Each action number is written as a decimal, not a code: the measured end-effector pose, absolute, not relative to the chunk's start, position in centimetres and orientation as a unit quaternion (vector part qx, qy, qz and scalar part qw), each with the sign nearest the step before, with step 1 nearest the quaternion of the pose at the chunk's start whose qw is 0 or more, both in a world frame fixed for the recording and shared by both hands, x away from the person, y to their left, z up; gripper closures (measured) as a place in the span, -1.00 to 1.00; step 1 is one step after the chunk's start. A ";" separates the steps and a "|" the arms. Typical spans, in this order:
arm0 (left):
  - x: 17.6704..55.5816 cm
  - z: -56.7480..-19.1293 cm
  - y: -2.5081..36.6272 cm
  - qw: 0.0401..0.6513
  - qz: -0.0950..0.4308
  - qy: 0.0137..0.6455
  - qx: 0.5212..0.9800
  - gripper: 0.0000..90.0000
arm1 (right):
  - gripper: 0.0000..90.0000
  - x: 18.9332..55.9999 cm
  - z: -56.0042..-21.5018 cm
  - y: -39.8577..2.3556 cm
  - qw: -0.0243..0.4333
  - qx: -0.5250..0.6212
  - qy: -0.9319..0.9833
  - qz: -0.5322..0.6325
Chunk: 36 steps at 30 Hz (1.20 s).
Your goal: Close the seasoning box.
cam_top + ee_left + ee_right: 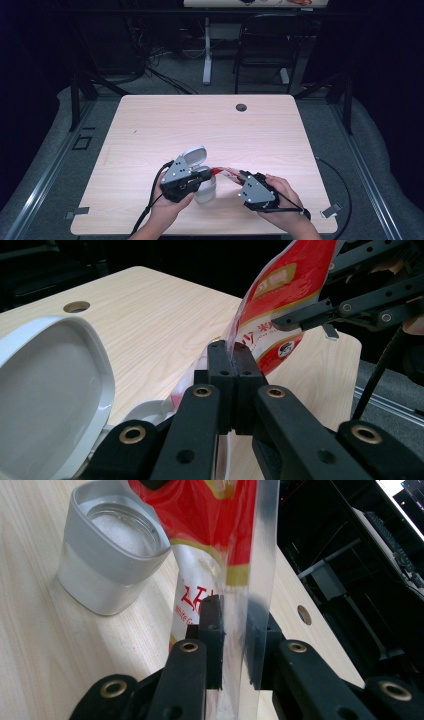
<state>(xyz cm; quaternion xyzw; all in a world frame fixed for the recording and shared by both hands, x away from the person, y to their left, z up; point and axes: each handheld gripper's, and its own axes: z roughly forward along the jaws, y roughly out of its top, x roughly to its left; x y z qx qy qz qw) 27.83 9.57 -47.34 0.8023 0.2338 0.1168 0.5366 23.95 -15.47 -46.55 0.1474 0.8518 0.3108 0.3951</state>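
A red and white packet (223,172) hangs between my two grippers just above an open clear jar (206,190). The jar (100,580) has a grey rim and white grains inside. Its pale lid (195,155) lies beside it, behind my left gripper, and shows large at the left in the left gripper view (50,385). My left gripper (232,357) is shut on the packet's (280,295) lower edge. My right gripper (235,615) stands open a little, and the packet's clear sealed edge (257,555) runs through the gap. In the high view the left gripper (209,172) comes from the left and the right gripper (241,176) from the right.
The wooden table (165,125) has a round cable hole (241,107) near its far edge. Beyond it stand a white desk leg (207,50) and a dark chair (265,45). Cables trail from both grippers toward the near edge.
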 end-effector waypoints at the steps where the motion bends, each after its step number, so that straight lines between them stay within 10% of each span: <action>1: 27.8 -47.3 9.6 0.539 0.117 0.234 0.801 1.00 | 0.78 24.0 -46.4 -15.4 0.396 0.145 0.852 0.310; 36: 27.6 -47.2 9.4 0.536 0.123 0.226 0.804 1.00 | 0.84 24.4 -43.8 -13.2 0.376 0.138 0.847 0.348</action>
